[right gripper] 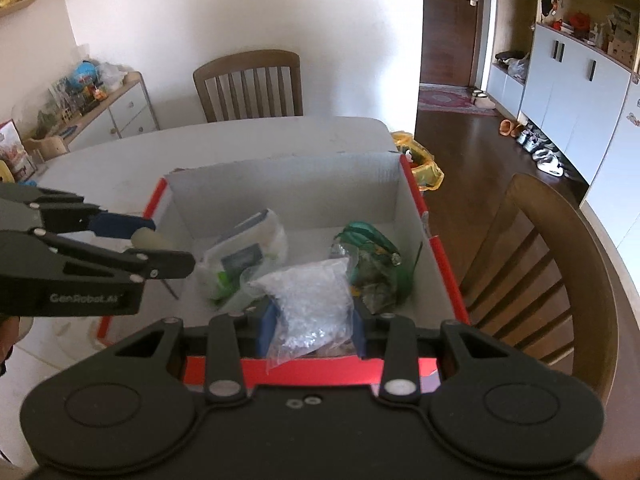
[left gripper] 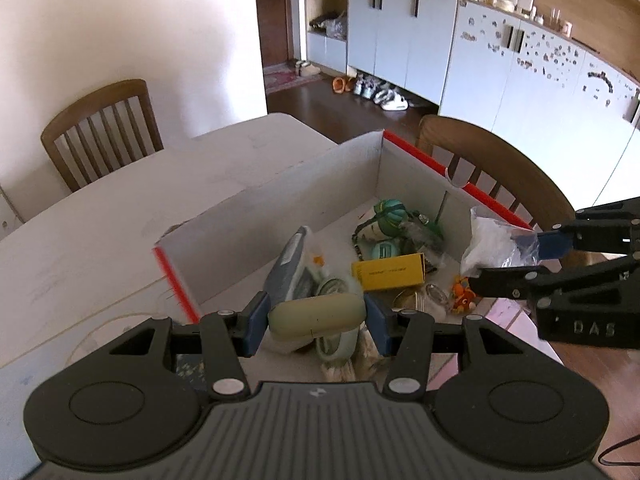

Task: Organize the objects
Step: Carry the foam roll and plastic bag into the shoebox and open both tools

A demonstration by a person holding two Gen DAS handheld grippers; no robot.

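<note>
A cardboard box with a red rim and white walls stands on the pale table. My left gripper is shut on a pale beige oblong case at the box's near edge. The right wrist view shows the left gripper and the case by the box's left wall. My right gripper is shut on a clear bag of white crystals over the box's near rim. In the left wrist view the right gripper and its bag hang over the box's right side.
Inside the box lie a yellow carton, a green ball-like thing, a small orange figure, a glass jar and a white package. Wooden chairs flank the table. A yellow bag sits on the floor.
</note>
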